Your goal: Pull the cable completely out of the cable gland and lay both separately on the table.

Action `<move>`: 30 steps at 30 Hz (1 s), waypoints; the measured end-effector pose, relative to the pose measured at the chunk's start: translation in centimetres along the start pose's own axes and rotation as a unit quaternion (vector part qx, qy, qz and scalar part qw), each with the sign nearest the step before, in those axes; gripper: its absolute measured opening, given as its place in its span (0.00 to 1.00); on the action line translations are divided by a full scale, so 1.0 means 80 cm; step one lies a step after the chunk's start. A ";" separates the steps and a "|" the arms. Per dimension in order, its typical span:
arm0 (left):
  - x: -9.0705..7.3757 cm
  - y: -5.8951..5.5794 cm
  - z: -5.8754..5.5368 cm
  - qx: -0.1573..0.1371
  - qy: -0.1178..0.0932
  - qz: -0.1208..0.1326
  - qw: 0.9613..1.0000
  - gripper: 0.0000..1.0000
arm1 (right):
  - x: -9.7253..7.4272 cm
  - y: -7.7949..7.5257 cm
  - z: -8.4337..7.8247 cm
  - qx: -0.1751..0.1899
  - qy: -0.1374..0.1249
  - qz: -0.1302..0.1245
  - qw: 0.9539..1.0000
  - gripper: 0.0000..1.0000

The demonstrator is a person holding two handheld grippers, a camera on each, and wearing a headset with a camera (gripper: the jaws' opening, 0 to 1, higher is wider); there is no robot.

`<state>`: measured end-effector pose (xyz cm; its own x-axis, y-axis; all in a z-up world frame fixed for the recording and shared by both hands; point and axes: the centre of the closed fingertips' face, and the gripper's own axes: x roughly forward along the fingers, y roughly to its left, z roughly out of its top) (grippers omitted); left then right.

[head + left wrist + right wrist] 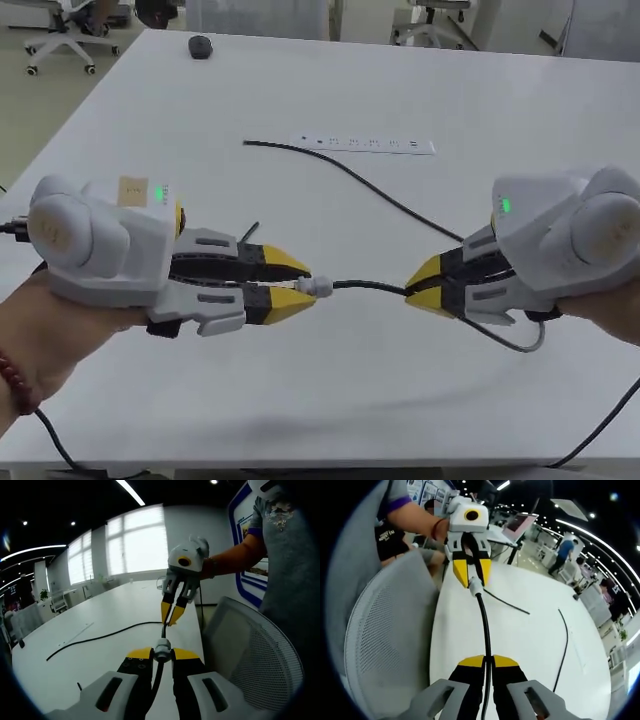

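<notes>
A white cable gland (pixel 322 287) sits on a black cable (pixel 368 286) held in the air above the white table (pixel 300 110). My left gripper (pixel 306 287) is shut on the gland (pixel 161 650), whose head pokes out past the yellow fingertips. My right gripper (pixel 410 290) is shut on the cable (pixel 485 630) a short way to the right. The cable runs straight between the two grippers. In the right gripper view the gland (pixel 475 585) shows at the left gripper's tips. The rest of the cable (pixel 340 170) trails back across the table.
A white power strip (pixel 365 145) lies at mid table, with a dark mouse (pixel 200 46) near the far edge. A mesh office chair (pixel 255 650) stands by the table's near edge. Office chairs (pixel 65 35) stand beyond the far left corner.
</notes>
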<state>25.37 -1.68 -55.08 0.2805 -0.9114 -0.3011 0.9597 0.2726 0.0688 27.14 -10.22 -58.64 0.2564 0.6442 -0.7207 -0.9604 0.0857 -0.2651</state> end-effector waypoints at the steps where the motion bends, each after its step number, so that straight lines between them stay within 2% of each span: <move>1: -0.002 0.000 -0.001 0.000 0.001 0.000 1.000 0.14 | -0.001 0.000 -0.003 0.001 0.003 0.000 1.000 0.00; 12: -0.007 0.005 -0.006 -0.003 0.004 0.004 1.000 0.14 | -0.002 -0.006 -0.042 0.020 0.031 -0.003 0.999 0.00; 16: -0.008 0.006 -0.009 -0.006 0.005 0.004 1.000 0.14 | 0.001 -0.006 -0.059 0.017 0.050 -0.003 0.999 0.00; 25: -0.004 0.006 -0.011 -0.009 0.007 0.002 1.000 0.14 | 0.006 -0.001 -0.069 0.013 0.056 0.005 0.998 0.00; 30: 0.000 0.007 -0.013 -0.013 0.009 0.004 1.000 0.14 | 0.007 0.001 -0.073 0.025 0.056 0.010 0.998 0.00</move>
<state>25.91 -1.20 -56.03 0.2876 -0.9034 -0.3179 0.9565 0.2879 0.0473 27.84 -14.29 -62.75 0.2447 0.5574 -0.7934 -0.9690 0.1124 -0.2200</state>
